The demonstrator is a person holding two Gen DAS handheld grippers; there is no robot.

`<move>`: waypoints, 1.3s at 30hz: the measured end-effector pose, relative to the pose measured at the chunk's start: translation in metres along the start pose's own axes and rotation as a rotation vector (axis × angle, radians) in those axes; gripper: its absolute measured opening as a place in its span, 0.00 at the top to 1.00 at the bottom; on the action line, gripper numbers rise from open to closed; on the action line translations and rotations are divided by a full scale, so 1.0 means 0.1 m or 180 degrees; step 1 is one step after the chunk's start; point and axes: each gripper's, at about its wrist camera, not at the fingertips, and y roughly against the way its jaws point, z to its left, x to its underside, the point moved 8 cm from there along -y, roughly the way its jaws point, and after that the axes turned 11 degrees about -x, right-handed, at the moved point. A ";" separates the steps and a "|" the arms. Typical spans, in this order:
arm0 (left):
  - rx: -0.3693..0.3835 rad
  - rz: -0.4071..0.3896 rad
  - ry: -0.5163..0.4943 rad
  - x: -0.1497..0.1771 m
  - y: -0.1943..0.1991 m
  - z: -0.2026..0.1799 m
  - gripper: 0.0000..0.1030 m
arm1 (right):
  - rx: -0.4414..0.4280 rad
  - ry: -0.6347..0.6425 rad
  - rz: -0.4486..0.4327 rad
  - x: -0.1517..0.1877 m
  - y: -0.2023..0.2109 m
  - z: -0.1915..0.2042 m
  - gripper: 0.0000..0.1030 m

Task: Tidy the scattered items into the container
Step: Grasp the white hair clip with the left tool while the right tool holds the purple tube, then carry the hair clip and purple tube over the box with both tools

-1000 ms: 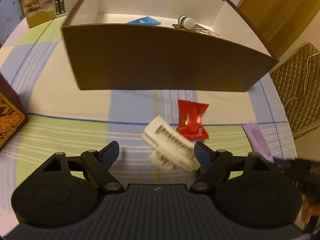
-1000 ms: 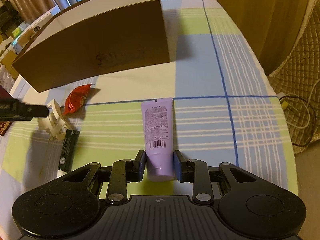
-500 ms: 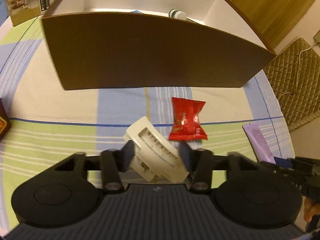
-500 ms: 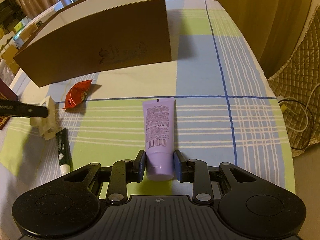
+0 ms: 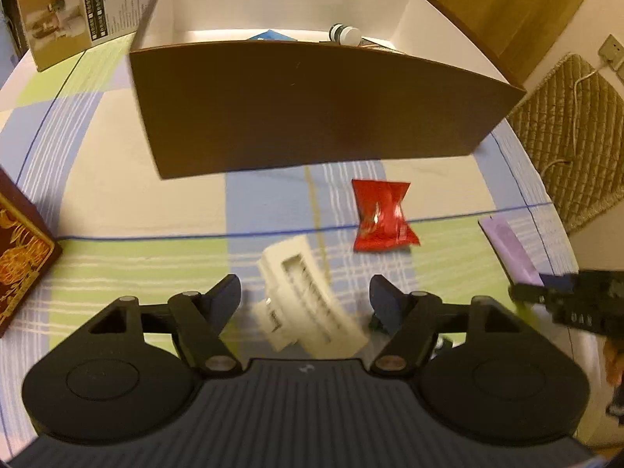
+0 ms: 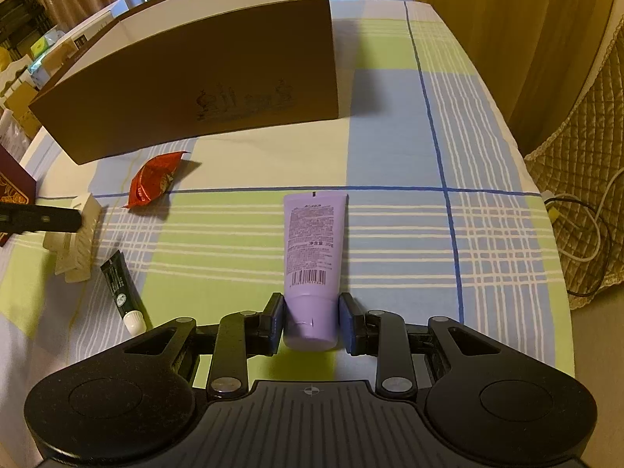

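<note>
Left claw (image 5: 305, 297): matte black body with a ribbed dark grey central plate bearing a small pale mark, flanked by two round black housings with shallow circular recesses. Black linkage bars with silver pivot screws and triangular cut-outs carry dark blue fingers (image 5: 225, 295). Right claw (image 6: 311, 323): same black build, ribbed plate marked with a small crosshair, silver screws at the joints, dark blue fingers (image 6: 277, 321). A sliver of skin (image 5: 613, 364) shows beside the right claw.
</note>
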 end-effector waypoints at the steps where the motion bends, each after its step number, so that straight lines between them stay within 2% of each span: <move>1: -0.0038 0.0009 -0.0047 0.00 -0.05 -0.04 0.37 | -0.0005 -0.0004 0.0000 0.00 0.00 0.00 0.68; 2: -0.0085 0.0033 -0.0126 0.02 -0.09 -0.08 0.45 | -0.0010 -0.0006 -0.0001 0.01 0.00 0.00 0.68; 3: -0.0137 0.0055 -0.0207 0.05 -0.14 -0.11 0.57 | -0.0016 -0.0007 -0.0003 0.01 0.01 0.01 0.68; 5: -0.0176 0.0032 -0.0338 0.12 -0.16 -0.13 0.57 | -0.0028 0.0006 -0.0008 0.02 0.02 0.01 0.68; 9: -0.0027 0.0017 -0.0492 0.26 -0.08 -0.08 0.60 | -0.0062 0.0153 0.0028 0.05 0.02 0.06 0.68; 11: 0.0021 0.0022 -0.0650 0.34 -0.04 -0.01 0.60 | -0.0169 0.0235 0.0070 0.09 0.01 0.12 0.45; 12: 0.0033 0.0029 -0.0699 0.37 -0.02 0.01 0.60 | -0.0199 0.0248 0.0102 0.11 0.00 0.15 0.22; 13: 0.0021 0.0032 -0.0715 0.40 0.01 0.05 0.59 | -0.0190 0.0258 0.0110 0.14 -0.01 0.16 0.21; 15: -0.0032 0.0045 -0.0679 0.43 0.03 0.11 0.49 | -0.0174 0.0336 0.0116 0.17 -0.02 0.20 0.21; 19: -0.0118 0.0029 -0.0440 0.45 0.05 0.16 0.49 | -0.0106 0.0364 0.0051 0.13 -0.03 0.19 0.21; 22: -0.0193 0.0034 -0.0289 0.48 0.04 0.13 0.54 | -0.0020 0.0410 -0.0049 0.03 -0.03 0.15 0.23; 23: -0.0232 0.0015 -0.0279 0.48 0.03 0.12 0.56 | 0.0007 0.0445 -0.0054 0.00 -0.05 0.14 0.28; 24: -0.0258 -0.0004 -0.0285 0.49 0.03 0.11 0.59 | 0.0026 0.0470 -0.0042 -0.02 -0.08 0.13 0.41; 25: -0.0279 -0.0025 -0.0319 0.49 0.03 0.09 0.61 | 0.0044 0.0482 -0.0025 -0.04 -0.12 0.11 0.47; 27: -0.0323 -0.0063 -0.0442 0.50 0.03 0.06 0.62 | 0.0111 0.0583 -0.0039 -0.05 -0.16 0.13 0.47; 28: -0.0335 -0.0073 -0.0487 0.50 0.03 0.05 0.63 | 0.0139 0.0638 -0.0041 -0.04 -0.16 0.14 0.58; 29: -0.0333 -0.0077 -0.0506 0.50 0.04 0.05 0.64 | 0.0139 0.0663 -0.0047 -0.04 -0.16 0.16 0.63; 30: -0.0326 -0.0081 -0.0506 0.51 0.05 0.05 0.64 | 0.0133 0.0675 -0.0033 -0.03 -0.16 0.18 0.65; 35: -0.0265 -0.0049 -0.0517 0.56 0.12 0.06 0.66 | 0.0011 0.0658 0.0060 0.09 -0.13 0.27 0.65; 39: -0.0205 -0.0058 -0.0548 0.60 0.22 0.04 0.66 | -0.0375 0.0272 0.0134 0.19 -0.04 0.33 0.66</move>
